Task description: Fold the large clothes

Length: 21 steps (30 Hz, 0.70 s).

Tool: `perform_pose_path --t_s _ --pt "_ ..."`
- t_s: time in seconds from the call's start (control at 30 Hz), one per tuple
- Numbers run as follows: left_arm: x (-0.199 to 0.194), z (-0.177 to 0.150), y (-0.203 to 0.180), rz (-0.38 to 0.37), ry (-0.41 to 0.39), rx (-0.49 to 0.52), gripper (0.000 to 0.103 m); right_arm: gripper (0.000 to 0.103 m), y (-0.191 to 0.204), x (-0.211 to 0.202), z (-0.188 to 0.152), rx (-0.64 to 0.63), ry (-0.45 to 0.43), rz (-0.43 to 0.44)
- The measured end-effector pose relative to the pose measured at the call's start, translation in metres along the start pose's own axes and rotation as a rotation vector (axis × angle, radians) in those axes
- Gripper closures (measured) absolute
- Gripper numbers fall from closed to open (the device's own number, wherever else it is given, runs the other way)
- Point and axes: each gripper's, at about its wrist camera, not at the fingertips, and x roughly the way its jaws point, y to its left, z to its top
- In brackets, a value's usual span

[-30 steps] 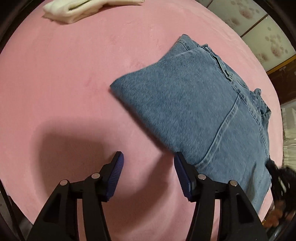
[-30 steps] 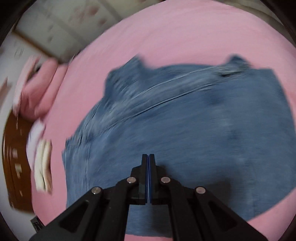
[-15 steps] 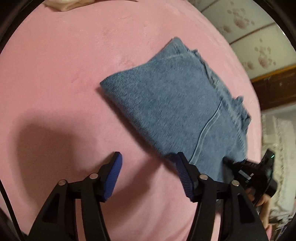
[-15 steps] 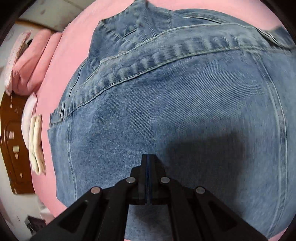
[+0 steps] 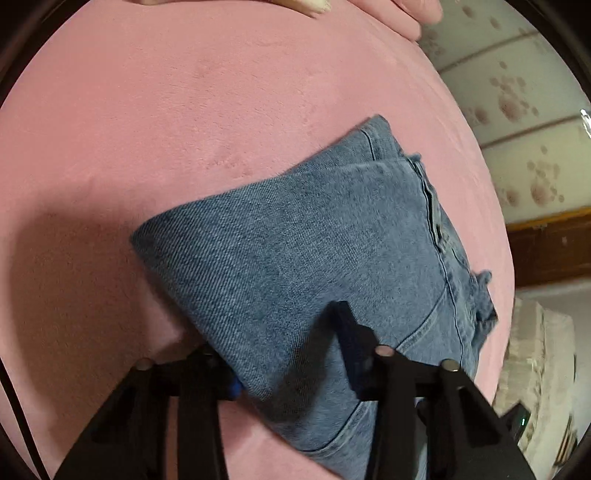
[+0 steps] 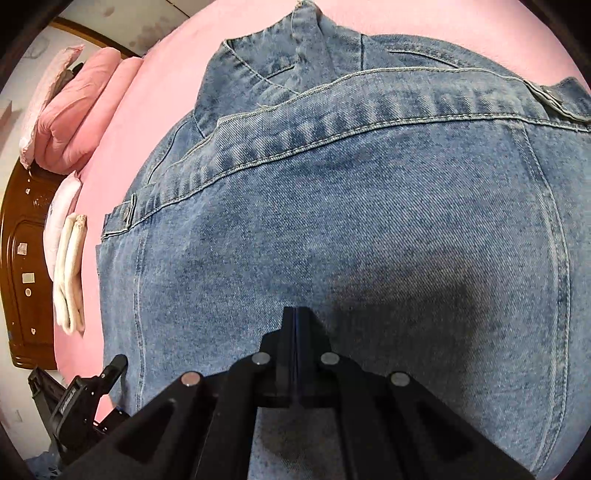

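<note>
Denim: we see the folded blue jeans (image 5: 317, 258) lying on the pink blanket (image 5: 166, 110), near the middle of the left wrist view and filling most of the right wrist view (image 6: 351, 221).
Left side, pink blanket: bare plush spreads to the left and far side of the jeans, with a dark shadow at the near left.
Left gripper (image 5: 291, 354): its jaws have just been closing, and the near folded edge of the jeans sits between them. One finger (image 5: 207, 369) is under or against the left edge of the denim, the other finger (image 5: 351, 339) lies on top of the cloth. We cannot tell whether the pads already press on it.
Far edge: a cream cloth (image 5: 306, 4) shows at the far rim of the left view.
Right side: pale tiles with paw prints (image 5: 517, 110) and a dark wooden strip lie beyond the blanket.
Right gripper (image 6: 295, 325): fingers together with nothing between them, tips low over the flat denim, in their own shadow.
Left of the right view: a pink quilt (image 6: 81, 107), a folded white cloth (image 6: 70, 280) and a brown wooden headboard (image 6: 22, 258) at the blanket's edge.
Waistband (image 6: 332, 122): it runs across the far side of the jeans.
</note>
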Motion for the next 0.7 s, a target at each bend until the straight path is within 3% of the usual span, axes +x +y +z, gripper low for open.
perform_pose_path --t_s 0.07,0.13,0.3,0.53,0.7 --pt "-0.008 -0.005 -0.005 0.031 -0.057 -0.008 0.092 0.103 0.0 -0.001 -0.001 -0.015 -0.006 -0.001" --pt "-0.016 -0.011 -0.018 0.058 -0.113 0.05 0.094 0.103 0.0 -0.002 -0.001 -0.019 -0.003 0.001" --pt "-0.038 -0.038 -0.076 0.136 -0.233 0.34 0.095 0.103 -0.006 -0.002 0.0 -0.002 0.002 0.032" --pt "-0.082 -0.088 -0.17 0.025 -0.319 0.737 0.096 0.103 -0.031 -0.006 -0.007 0.119 -0.048 0.136" --pt "-0.097 -0.176 -0.234 -0.057 -0.336 1.069 0.096 0.103 -0.059 -0.003 -0.009 0.199 -0.046 0.281"
